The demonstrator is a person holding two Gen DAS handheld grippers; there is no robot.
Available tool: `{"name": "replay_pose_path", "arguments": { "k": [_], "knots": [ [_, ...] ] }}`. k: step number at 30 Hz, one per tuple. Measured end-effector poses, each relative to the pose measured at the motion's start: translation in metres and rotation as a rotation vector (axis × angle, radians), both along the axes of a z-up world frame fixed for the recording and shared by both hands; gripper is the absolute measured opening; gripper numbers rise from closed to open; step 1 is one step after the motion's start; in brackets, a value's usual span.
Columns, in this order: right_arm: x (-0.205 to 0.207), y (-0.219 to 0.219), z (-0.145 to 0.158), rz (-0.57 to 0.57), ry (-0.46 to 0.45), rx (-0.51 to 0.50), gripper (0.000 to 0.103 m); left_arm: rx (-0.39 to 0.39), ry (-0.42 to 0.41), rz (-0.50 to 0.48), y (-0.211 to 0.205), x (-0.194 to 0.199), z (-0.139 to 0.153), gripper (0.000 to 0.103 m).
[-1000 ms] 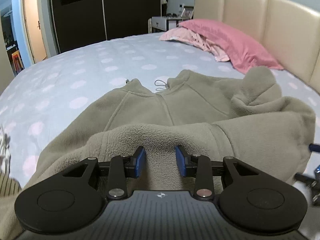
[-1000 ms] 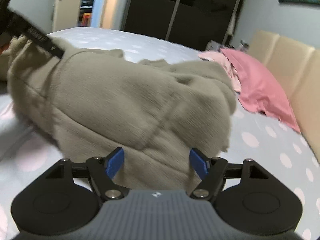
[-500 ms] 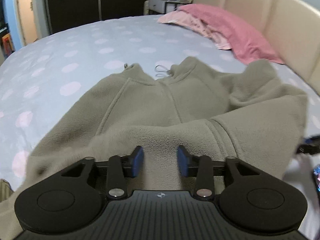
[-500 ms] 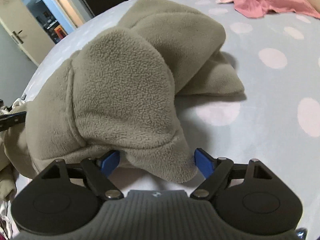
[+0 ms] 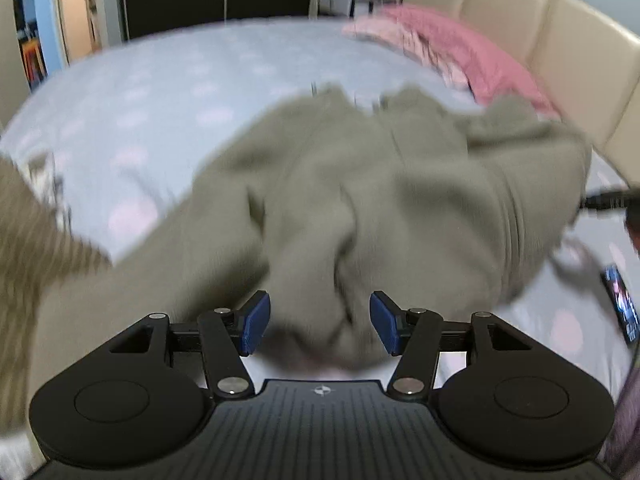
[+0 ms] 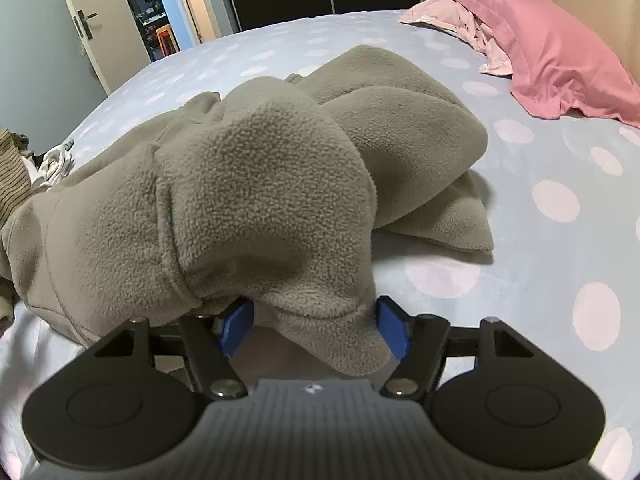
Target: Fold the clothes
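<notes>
A bed with a pale blue, pink-dotted sheet fills both views. At its far end lies a pink pillow over a lighter pink one, against a cream padded headboard. Beyond the bed are dark wardrobe doors and an open doorway. Near the left edge of the right wrist view sits a striped cloth with a white bundle beside it. In the left wrist view, which is blurred, a phone lies on the sheet at the right edge.

The fleece, grey-green, lies bunched in the middle of the bed, one part folded over another, and a flap spreads flat onto the sheet towards the pillow.

The left gripper has its jaws opening; a fold of fleece hangs between the blue pads, but neither pad presses on it.

The right gripper has its jaws closing, a thick lobe of fleece drooping down between them. The cloth brushes the right pad, with a gap at the left, so it is not clamped yet.
</notes>
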State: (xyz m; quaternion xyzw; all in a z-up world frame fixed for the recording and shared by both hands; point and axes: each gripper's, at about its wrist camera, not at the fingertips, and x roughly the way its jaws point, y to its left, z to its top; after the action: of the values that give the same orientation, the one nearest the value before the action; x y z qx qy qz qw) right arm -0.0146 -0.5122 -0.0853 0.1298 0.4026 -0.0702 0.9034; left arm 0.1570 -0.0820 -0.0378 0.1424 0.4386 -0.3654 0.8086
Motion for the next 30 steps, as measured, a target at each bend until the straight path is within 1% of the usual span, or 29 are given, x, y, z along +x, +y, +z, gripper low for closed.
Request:
{"name": "replay_pose_path", "arguments": {
  "k": [1,4,7,9,10,12,14,15,16,18,19,20,21,23,24,27,30],
  "knots": [
    [0.0,0.001,0.001,0.008,0.002,-0.007,0.07,0.018,0.019,-0.012,0.0,-0.003,-0.006,0.053],
    [0.001,0.002,0.002,0.038,0.004,-0.045,0.07,0.03,0.063,-0.004,-0.003,-0.009,-0.03,0.053],
    [0.0,0.003,0.002,0.067,0.003,-0.074,0.07,0.046,0.05,-0.005,-0.015,-0.014,-0.049,0.053],
    [-0.002,0.001,0.001,0.078,0.0,-0.079,0.072,0.041,0.017,0.009,-0.024,-0.009,-0.055,0.054],
    [-0.002,0.0,-0.001,0.08,0.001,-0.081,0.075,0.038,0.0,0.017,-0.028,-0.007,-0.057,0.054],
    [-0.001,-0.004,-0.005,0.075,0.011,-0.084,0.076,0.023,0.016,0.026,-0.036,0.001,-0.061,0.054],
    [0.001,-0.008,-0.008,0.067,0.013,-0.071,0.075,0.028,-0.001,0.02,-0.045,0.006,-0.062,0.054],
    [0.002,-0.01,-0.009,0.068,0.01,-0.055,0.073,0.031,-0.013,0.013,-0.051,0.008,-0.063,0.053],
    [0.002,-0.011,-0.009,0.074,0.003,-0.032,0.061,0.024,-0.014,0.016,-0.051,0.009,-0.064,0.052],
    [0.003,-0.011,-0.007,0.083,0.002,-0.017,0.049,0.007,-0.012,0.022,-0.049,0.011,-0.066,0.042],
    [0.002,-0.01,-0.005,0.091,0.004,-0.016,0.035,-0.005,-0.012,0.026,-0.049,0.013,-0.066,0.04],
    [0.002,-0.009,-0.003,0.102,0.006,-0.012,0.028,-0.011,-0.015,0.025,-0.049,0.013,-0.066,0.033],
    [0.0,-0.008,-0.001,0.109,0.006,-0.007,0.027,-0.01,-0.021,0.022,-0.049,0.013,-0.065,0.027],
    [-0.004,-0.005,0.006,0.121,0.0,-0.005,0.023,-0.007,-0.034,0.014,-0.049,0.01,-0.06,0.02],
    [-0.007,-0.003,0.01,0.128,-0.006,-0.009,0.022,-0.007,-0.036,0.02,-0.049,0.008,-0.053,0.018],
    [-0.015,0.001,0.022,0.135,-0.026,-0.016,0.021,-0.005,-0.042,0.037,-0.046,0.001,-0.032,0.017],
    [-0.028,0.006,0.04,0.143,-0.061,-0.014,0.019,0.001,-0.068,0.028,-0.04,-0.016,-0.003,0.015]
  ]
}}
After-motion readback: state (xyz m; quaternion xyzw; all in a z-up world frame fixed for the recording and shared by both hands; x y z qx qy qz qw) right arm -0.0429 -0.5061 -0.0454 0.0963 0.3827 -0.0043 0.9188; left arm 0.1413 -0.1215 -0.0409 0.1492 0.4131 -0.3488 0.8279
